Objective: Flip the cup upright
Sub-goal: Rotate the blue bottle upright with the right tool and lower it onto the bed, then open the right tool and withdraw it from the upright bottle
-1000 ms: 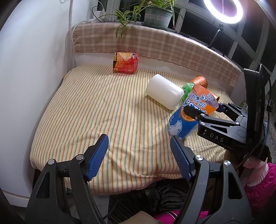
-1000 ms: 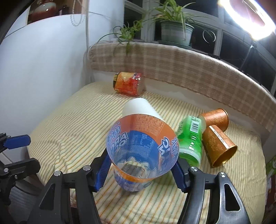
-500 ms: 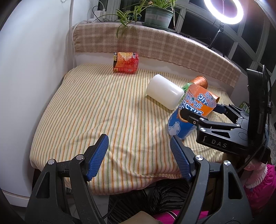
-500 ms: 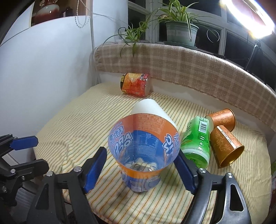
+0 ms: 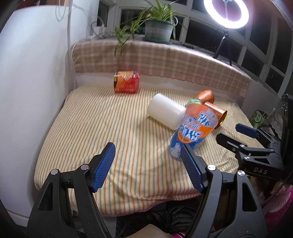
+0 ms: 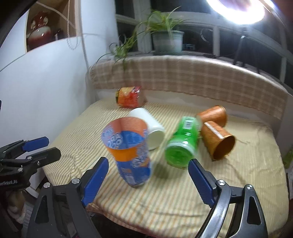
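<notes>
Orange-and-blue cup: stands mouth-up on the striped cloth near the front edge, leaning slightly; nothing grips it. In the left wrist view the same cup appears right of centre, just behind that gripper's right finger.

Right gripper: jaws spread wide, blue pads on either side of the cup and clear of it; the cup sits nearer the left pad.

Left gripper: jaws wide apart, holding nothing, poised above the near edge of the cloth.

Striped cloth: covers the table; its front edge drapes over the near side.

White cup: lies on its side just behind the upright cup, open mouth turned toward the near right.

Green cup: lies on its side right of the white cup, one end facing the camera.

Two copper cups: lie on their sides at the right, touching each other; the nearer one shows its open mouth.

Orange-red cup: lies on its side at the far left, close to the checked backrest.

Potted plant: on the sill behind the backrest.

Ring light: lit, upper right.
</notes>
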Demonstrator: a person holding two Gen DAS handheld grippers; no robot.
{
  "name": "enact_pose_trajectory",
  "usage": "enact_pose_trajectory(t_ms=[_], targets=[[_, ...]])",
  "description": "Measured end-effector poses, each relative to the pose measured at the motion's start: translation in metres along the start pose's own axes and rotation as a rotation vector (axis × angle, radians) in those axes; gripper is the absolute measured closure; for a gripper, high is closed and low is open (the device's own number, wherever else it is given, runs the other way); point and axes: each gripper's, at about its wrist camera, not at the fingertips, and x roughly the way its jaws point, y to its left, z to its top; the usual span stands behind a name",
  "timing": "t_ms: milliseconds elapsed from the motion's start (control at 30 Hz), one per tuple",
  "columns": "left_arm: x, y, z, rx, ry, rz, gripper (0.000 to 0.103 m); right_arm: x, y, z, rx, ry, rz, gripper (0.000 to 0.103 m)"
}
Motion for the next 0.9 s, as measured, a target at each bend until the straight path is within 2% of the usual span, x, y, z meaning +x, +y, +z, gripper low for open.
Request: enact_pose_trajectory(t_ms=[167,267,500,633,700,900], targets=[[-0.008,-0.014,0.006,0.032,-0.064,0.01,0.027,-0.021,-0.013,0.0,0.023,-0.043,-0.052,0.009],[-0.014,-0.021,0.009,0.046,-0.11,0.014,0.018,-0.031,-0.018,0.0,0.031,-0.069,-0.079,0.005],[-0.025,-0.036,0.015,0.077,-0.213,0.046,0.011,-0.042,-0.029,-0.002,0.069,-0.1,-0.117,0.0],[-0.024,-0.041,0.016,0.093,-0.224,0.065,0.009,-0.043,-0.034,-0.005,0.087,-0.103,-0.131,0.0],[-0.023,-0.042,0.017,0.089,-0.227,0.065,0.001,-0.043,-0.035,-0.005,0.091,-0.104,-0.134,0.0],[-0.024,-0.041,0.016,0.087,-0.226,0.071,0.001,-0.043,-0.037,-0.005,0.098,-0.109,-0.14,0.0]])
